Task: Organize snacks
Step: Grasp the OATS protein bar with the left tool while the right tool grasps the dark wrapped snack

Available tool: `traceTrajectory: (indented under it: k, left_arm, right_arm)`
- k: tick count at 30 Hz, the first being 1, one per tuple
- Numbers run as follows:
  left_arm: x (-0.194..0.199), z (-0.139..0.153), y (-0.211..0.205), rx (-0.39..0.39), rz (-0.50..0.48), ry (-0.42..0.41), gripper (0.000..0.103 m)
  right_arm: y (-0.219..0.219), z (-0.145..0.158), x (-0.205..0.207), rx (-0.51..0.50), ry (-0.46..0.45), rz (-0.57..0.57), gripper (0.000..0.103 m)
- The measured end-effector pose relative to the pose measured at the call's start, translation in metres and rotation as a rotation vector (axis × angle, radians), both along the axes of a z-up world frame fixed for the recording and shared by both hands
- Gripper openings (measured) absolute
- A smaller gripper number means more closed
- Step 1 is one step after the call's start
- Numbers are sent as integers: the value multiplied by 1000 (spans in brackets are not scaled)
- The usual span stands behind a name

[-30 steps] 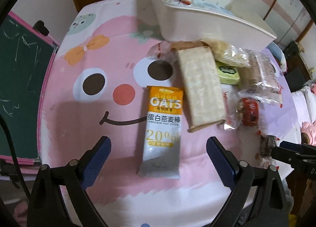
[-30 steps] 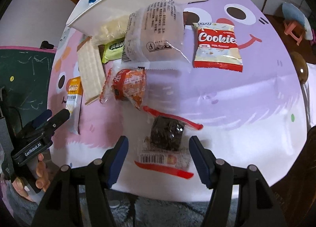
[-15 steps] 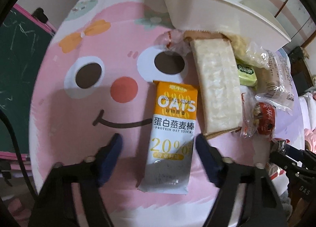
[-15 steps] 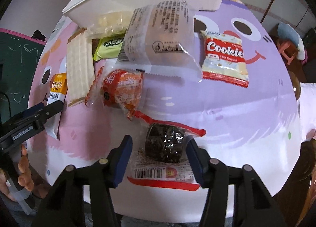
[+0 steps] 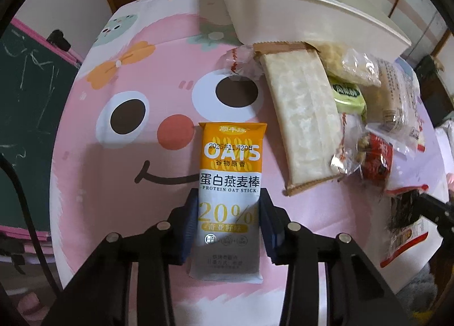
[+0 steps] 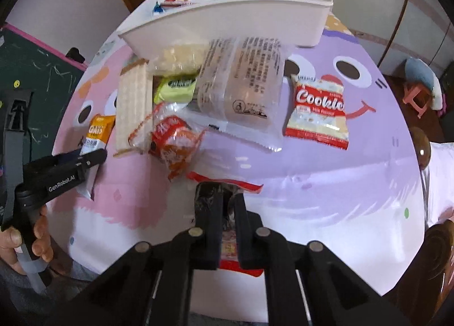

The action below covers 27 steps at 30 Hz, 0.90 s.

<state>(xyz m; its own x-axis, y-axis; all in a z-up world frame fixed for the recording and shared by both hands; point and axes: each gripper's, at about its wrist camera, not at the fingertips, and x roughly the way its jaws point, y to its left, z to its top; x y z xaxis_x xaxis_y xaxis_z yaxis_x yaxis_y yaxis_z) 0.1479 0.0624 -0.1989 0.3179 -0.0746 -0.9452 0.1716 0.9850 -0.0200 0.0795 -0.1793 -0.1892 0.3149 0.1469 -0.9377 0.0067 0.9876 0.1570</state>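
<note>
your left gripper [image 5: 228, 214] pinches the oat bar [image 5: 231, 184] mid-length — light, slick; right gripper [image 6: 225, 212] pinches the brownie [image 6: 215, 198] — soft, go gentle.

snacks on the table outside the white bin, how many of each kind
oat stick: 1, in left tool
wafer pack: 1
green pack: 1
clear printed pack: 1
pale yellow bag: 1
red wrapped snack: 1
cookies bag: 1
dark cake pack: 1, in right tool
small clear wrapper: 1
total: 9
</note>
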Motion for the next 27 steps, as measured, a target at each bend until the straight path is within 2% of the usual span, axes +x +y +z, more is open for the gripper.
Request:
traceTrajectory:
  k: [9, 11, 13, 15, 18, 24, 27]
  left_arm:
    - [-1, 0, 0, -5, 23, 0, 39]
    - [-2, 0, 0, -5, 21, -1, 39]
    - [-1, 0, 0, -6, 21, -1, 40]
    - [-1, 0, 0, -6, 19, -2, 40]
    - [-1, -1, 1, -8, 17, -5, 40]
    - [-2, -1, 2, -12, 16, -12, 40]
    - [-2, -1, 1, -14, 16, -17, 40]
  right_arm:
    - [-10, -7, -3, 51, 21, -27, 8]
    - [-13, -8, -3, 50, 31, -37, 17]
    - [-15, -10, -4, 37, 44, -58, 37]
    - [-18, -12, -4, 38, 47, -81, 42]
    - [-20, -13, -6, 51, 54, -98, 44]
    - [-2, -17, 0, 46, 64, -59, 56]
    - [13, -21, 5, -9, 69, -33, 59]
